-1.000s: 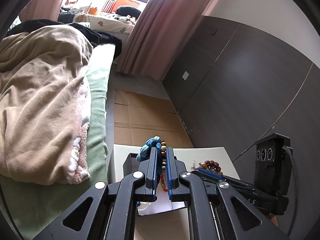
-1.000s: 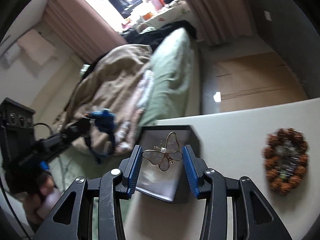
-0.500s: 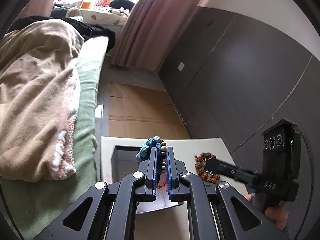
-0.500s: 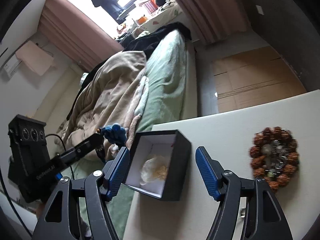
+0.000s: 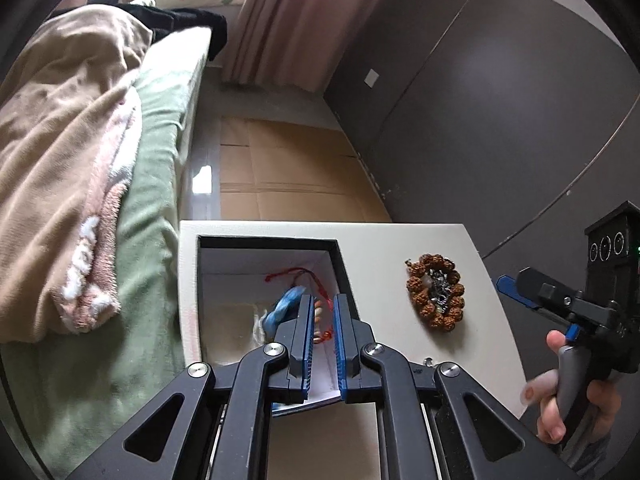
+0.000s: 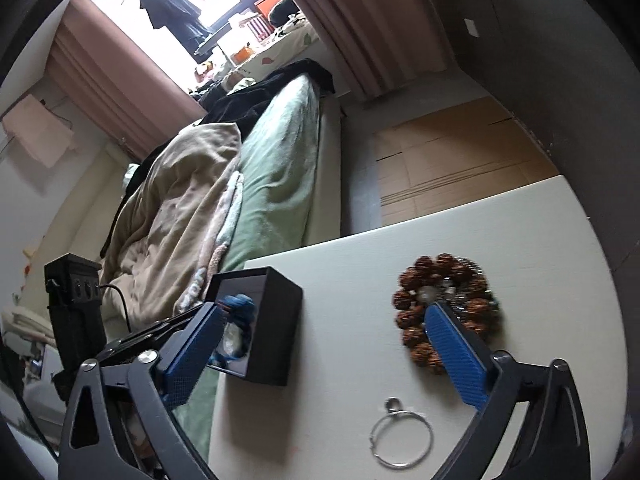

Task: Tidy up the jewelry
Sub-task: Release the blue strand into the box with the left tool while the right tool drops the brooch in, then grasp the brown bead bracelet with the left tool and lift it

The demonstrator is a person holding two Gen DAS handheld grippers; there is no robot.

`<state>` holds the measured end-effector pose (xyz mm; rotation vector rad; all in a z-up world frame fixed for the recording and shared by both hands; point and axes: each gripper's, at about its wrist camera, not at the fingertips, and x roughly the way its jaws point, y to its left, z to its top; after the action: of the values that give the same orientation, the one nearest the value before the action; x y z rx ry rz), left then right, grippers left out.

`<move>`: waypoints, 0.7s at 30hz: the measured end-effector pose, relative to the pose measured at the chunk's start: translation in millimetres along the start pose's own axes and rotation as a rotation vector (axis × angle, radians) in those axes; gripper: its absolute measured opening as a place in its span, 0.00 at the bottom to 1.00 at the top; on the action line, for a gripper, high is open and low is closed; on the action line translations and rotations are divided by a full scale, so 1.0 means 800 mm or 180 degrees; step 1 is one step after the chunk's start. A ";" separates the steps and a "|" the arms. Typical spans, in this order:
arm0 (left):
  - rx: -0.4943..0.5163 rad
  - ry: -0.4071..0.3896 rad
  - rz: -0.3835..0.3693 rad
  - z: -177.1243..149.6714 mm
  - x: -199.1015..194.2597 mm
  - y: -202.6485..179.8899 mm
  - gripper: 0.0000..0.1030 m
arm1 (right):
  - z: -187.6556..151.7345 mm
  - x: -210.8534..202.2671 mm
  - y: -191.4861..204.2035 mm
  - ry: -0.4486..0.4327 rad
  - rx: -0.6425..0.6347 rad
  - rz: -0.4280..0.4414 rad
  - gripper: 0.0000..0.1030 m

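A lived-in bedroom at home.
We see a bed [image 5: 160,128] with a green sheet and a rumpled beige blanket [image 5: 60,152], pink curtains [image 6: 352,28] at a bright window, clothes hanging there, flattened cardboard [image 5: 288,176] on the floor, and a white table [image 6: 500,240] beside the bed.

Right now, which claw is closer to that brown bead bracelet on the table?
The right claw: one open finger overlaps the brown bead bracelet in its view. The left claw is off to the side over the black box, gripping a beaded string.
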<state>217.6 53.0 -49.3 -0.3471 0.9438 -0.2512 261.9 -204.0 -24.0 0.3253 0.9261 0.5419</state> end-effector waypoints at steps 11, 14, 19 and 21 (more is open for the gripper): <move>0.0074 -0.0155 -0.0024 0.006 0.005 -0.033 0.79 | 0.002 -0.023 -0.046 -0.0016 0.0170 -0.0326 1.00; 0.0147 -0.0131 -0.0033 0.007 0.015 -0.049 0.82 | 0.003 -0.024 -0.057 0.0034 0.0209 -0.0441 1.00; 0.0307 -0.0130 -0.0081 0.006 0.029 -0.082 0.89 | 0.001 -0.024 -0.082 0.0116 0.0396 -0.0601 1.00; 0.0377 -0.0117 -0.0088 0.005 0.037 -0.096 0.89 | 0.000 -0.028 -0.093 0.0110 0.0483 -0.0658 1.00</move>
<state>232.8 -27.3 -38.6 -0.2550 0.8842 -0.3235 273.1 -278.0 -45.3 0.3530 1.0235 0.2887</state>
